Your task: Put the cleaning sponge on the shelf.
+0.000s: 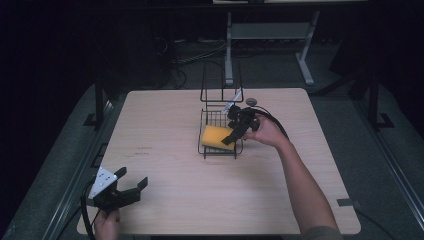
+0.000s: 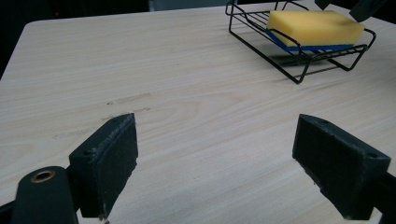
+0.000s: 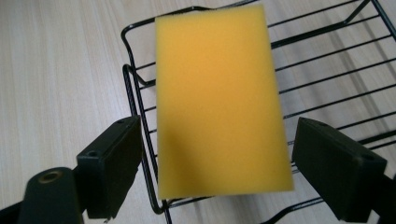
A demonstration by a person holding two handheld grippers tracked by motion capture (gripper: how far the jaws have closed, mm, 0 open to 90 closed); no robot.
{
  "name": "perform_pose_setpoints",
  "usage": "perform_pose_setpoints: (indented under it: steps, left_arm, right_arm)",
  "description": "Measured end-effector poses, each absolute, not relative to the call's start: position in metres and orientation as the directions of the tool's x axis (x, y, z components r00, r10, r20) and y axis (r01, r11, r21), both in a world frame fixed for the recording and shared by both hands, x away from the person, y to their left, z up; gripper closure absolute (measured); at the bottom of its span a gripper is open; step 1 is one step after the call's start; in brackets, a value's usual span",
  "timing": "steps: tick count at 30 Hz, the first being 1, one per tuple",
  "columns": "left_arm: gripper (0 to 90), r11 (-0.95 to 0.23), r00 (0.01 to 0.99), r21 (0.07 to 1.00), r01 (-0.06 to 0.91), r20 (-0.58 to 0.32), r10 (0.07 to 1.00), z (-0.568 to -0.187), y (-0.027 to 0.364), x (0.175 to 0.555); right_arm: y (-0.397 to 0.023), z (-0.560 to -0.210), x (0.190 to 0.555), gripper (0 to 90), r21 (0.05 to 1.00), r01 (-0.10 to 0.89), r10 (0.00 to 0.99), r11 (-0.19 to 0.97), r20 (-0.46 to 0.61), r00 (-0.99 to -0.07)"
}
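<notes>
Right gripper jaws spread wide astride the sponge, not gripping

Left hand: at the near left corner of the high view, coming in from the bottom edge, fingers wrapped around the gripper's handle.
Left gripper: jaws spread wide and pointing forward and to the right, nothing between them; the grey three-cornered plate sits on top and the cable trails down beside the hand.
Right forearm: bare, reaching from the bottom right diagonally up toward the middle, a sleeve edge at the bottom.
Right hand: closed around its gripper's handle, cable looping behind.
Right gripper: angled down and to the left, jaws held well apart, gripping nothing.
</notes>
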State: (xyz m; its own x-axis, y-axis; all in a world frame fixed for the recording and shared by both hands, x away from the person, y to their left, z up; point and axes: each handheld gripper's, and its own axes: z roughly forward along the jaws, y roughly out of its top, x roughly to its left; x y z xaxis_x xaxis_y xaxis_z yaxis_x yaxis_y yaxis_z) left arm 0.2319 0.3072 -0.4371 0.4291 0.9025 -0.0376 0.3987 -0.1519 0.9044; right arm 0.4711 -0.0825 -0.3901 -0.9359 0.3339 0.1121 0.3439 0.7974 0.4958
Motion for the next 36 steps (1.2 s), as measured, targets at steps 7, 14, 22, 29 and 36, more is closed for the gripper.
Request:
perform_pose_setpoints:
  steps: [7, 14, 22, 29, 36]
  left_arm:
    - [13.4, -0.151, 0.429, 0.904, 0.401, -0.04, 0.902, -0.437, 0.307, 0.232]
    - [13.4, -0.157, 0.434, 0.903, 0.4, -0.035, 0.9, -0.437, 0.305, 0.233]
    - [13.4, -0.149, 0.433, 0.904, 0.401, -0.044, 0.9, -0.438, 0.305, 0.232]
    - [13.4, -0.148, 0.424, 0.907, 0.395, -0.038, 0.905, -0.436, 0.307, 0.23]
    - [13.4, -0.153, 0.425, 0.904, 0.399, -0.034, 0.905, -0.437, 0.307, 0.23]
  right_arm:
    - [-0.091, -0.392, 0.47, 15.9, 0.528, 0.349, 0.343, 0.774, 0.113, -0.932]
    - [-0.103, -0.391, 0.466, 15.9, 0.524, 0.356, 0.349, 0.774, 0.116, -0.93]
    - [-0.117, -0.386, 0.457, 15.9, 0.526, 0.371, 0.374, 0.766, 0.105, -0.922]
    - [-0.138, -0.384, 0.44, 16.0, 0.537, 0.382, 0.396, 0.752, 0.096, -0.913]
    - [-0.153, -0.383, 0.426, 16.0, 0.539, 0.386, 0.407, 0.749, 0.087, -0.909]
